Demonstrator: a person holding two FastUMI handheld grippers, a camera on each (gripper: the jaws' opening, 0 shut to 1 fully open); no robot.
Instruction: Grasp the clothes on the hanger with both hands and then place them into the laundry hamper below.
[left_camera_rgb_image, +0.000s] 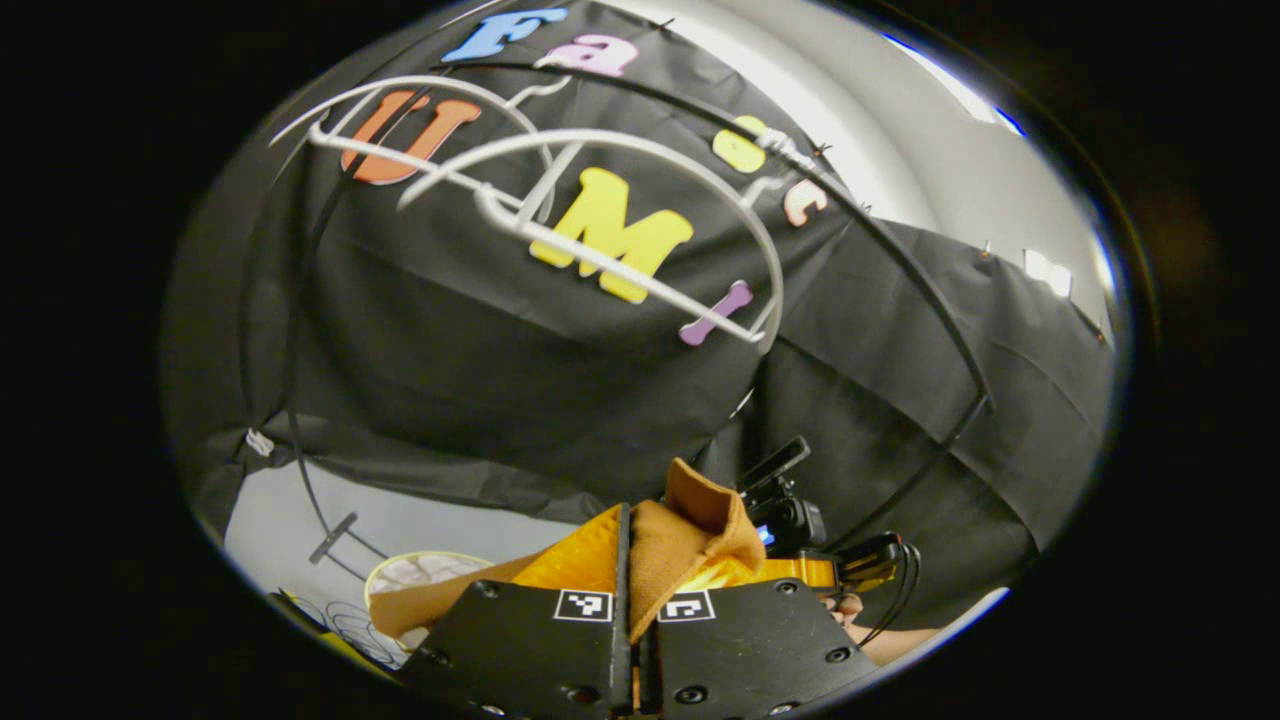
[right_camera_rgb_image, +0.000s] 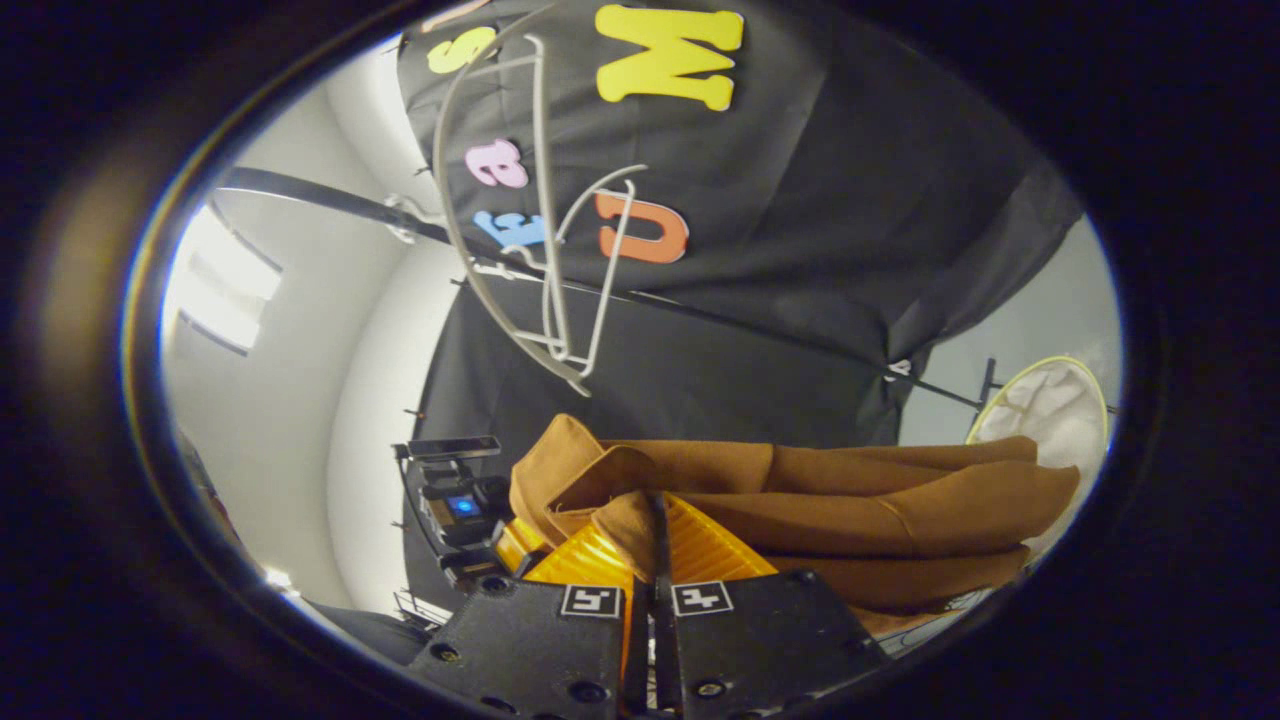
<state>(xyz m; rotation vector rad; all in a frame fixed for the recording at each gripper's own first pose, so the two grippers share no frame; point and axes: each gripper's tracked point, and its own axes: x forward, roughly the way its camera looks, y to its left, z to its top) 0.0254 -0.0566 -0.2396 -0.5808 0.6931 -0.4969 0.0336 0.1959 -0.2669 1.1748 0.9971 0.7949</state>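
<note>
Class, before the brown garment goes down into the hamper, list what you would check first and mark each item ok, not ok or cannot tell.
1. Left hand-held gripper pinches the brown garment: ok.
2. Right hand-held gripper pinches the garment: ok.
3. Garment off the white hangers: ok, hangers bare.
4. Hamper in sight: ok.
5. Hamper directly under the garment: cannot tell.
6. Trailing cloth clear of the rack pole: cannot tell.

The left tongs (left_camera_rgb_image: 632, 560) pinch a fold of the brown garment (left_camera_rgb_image: 690, 535) between their closed fingers. Above, white hangers (left_camera_rgb_image: 560, 235) hang bare on a black rail (left_camera_rgb_image: 880, 240). The round hamper (left_camera_rgb_image: 425, 572) sits lower left, and the other tongs (left_camera_rgb_image: 800, 540) are just beyond the cloth.
</note>
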